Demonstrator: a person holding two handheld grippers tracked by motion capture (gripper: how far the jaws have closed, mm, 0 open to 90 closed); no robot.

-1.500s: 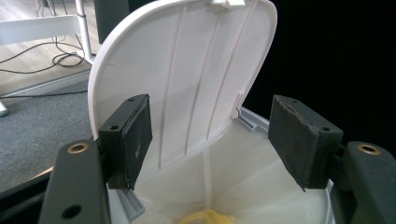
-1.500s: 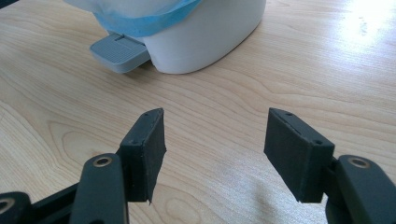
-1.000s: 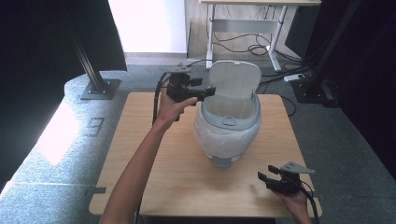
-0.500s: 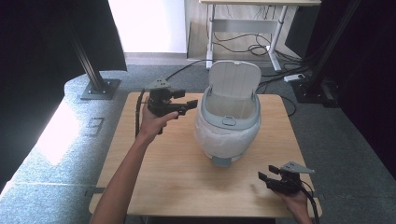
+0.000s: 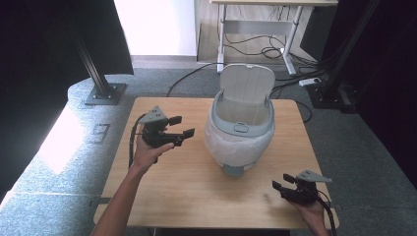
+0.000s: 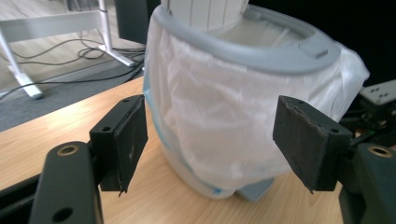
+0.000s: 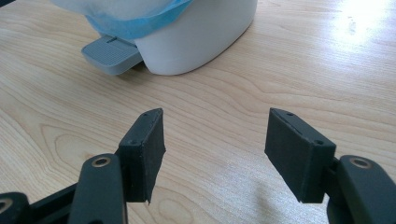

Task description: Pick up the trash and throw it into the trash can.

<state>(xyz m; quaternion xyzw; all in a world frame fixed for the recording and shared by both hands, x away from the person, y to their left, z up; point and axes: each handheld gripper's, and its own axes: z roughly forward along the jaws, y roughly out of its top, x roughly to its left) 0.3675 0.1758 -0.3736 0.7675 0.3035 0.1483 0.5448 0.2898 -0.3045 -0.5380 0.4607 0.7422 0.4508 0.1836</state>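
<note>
Since the earlier frames the left gripper (image 5: 178,126) had drawn back from the raised lid (image 5: 247,88) of the pedal bin (image 5: 241,132) toward the tabletop's (image 5: 196,191) left edge and sunk lower; its jaws stood spread and empty; the right gripper (image 5: 282,188) had stayed near the front right corner, jaws likewise parted, empty; the bin stood mid-table, toward the far edge; no writing was legible.

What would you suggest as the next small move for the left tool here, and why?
Probably ease the left tool forward to the white bag folded over the bin's grey rim. Its jaws stand open and empty, aimed at the bag's side but short of it, while the lid is up and the right tool rests apart.
</note>
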